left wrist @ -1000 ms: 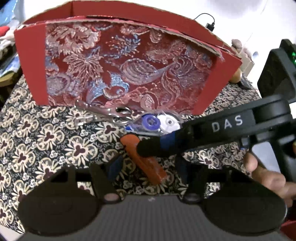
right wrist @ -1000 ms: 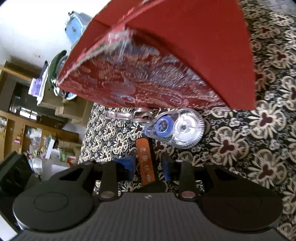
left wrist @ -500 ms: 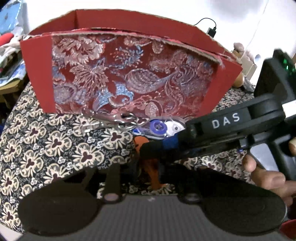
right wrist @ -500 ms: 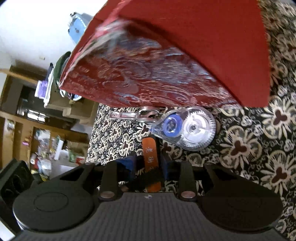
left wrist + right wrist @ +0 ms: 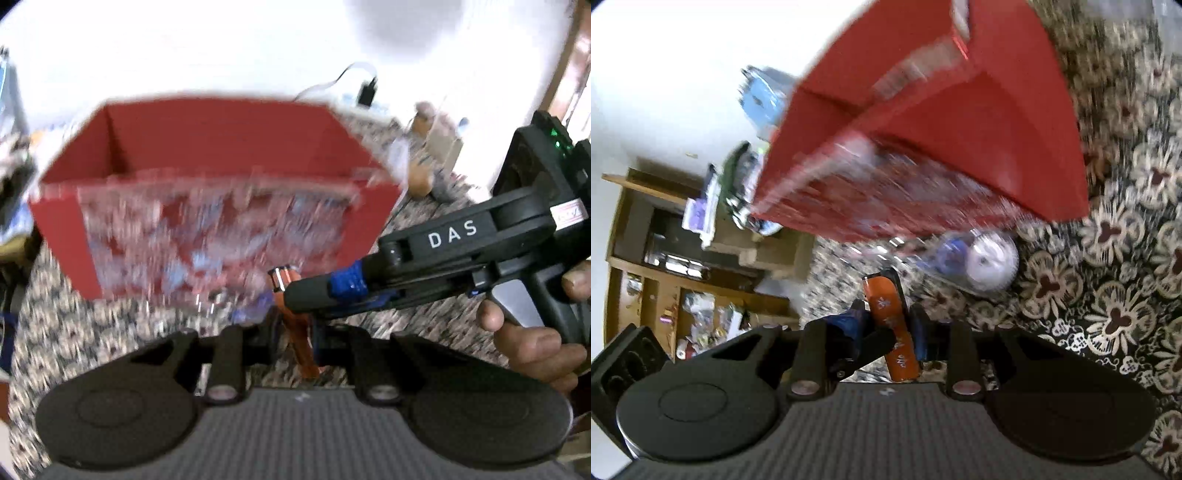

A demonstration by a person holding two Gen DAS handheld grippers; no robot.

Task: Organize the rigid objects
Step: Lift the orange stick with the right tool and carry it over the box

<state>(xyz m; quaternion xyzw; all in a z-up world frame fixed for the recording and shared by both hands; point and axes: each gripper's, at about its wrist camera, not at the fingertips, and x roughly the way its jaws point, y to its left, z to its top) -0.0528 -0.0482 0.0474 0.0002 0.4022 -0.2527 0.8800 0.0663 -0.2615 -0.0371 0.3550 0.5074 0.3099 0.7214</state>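
An orange lighter (image 5: 295, 325) (image 5: 892, 328) is held off the patterned tablecloth, pinched by both grippers. My left gripper (image 5: 293, 332) is shut on its lower part. My right gripper (image 5: 886, 325) is shut on it too and crosses the left wrist view from the right (image 5: 321, 291). The red brocade box (image 5: 214, 206) (image 5: 923, 147) stands open-topped just behind. A clear correction-tape dispenser (image 5: 979, 258) lies on the cloth at the box's foot. The scissors beside it are blurred.
The flowered tablecloth (image 5: 1115, 302) covers the table. A wooden shelf unit with clutter (image 5: 665, 258) stands beyond the table's edge. A charger and cable (image 5: 365, 88) and small items (image 5: 428, 155) lie behind the box on the right.
Both grippers closed on the orange lighter and lifted it off the cloth. The views rose, so the box's open top now shows. The current frames are motion-blurred.
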